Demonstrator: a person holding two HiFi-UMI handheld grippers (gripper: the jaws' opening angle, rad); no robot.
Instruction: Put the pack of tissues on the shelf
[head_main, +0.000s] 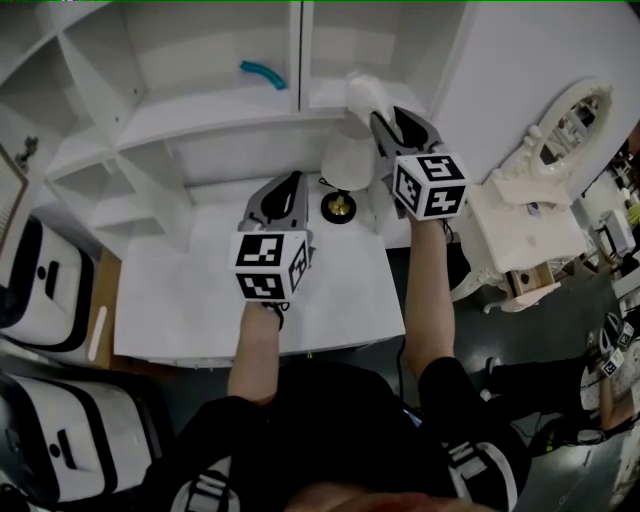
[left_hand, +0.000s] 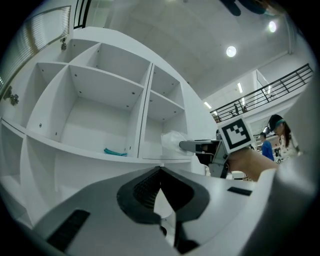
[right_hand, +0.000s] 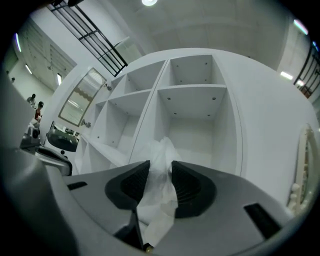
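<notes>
A: Where do we have the pack of tissues (head_main: 364, 94)?
B: At the front edge of the shelf's (head_main: 215, 108) right compartment. Its soft, crinkly white wrap is pinched between our right gripper's (right_hand: 160, 175) ribbed dark pads (right_hand: 188, 188), with that arm stretched out high.
A: And our left gripper (left_hand: 161, 170)?
B: Jaws together on nothing, forearm lower above the smooth white worktop (head_main: 180, 292), pointing at the shelf. A curved teal thing (head_main: 262, 73) lies in the left compartment.
</notes>
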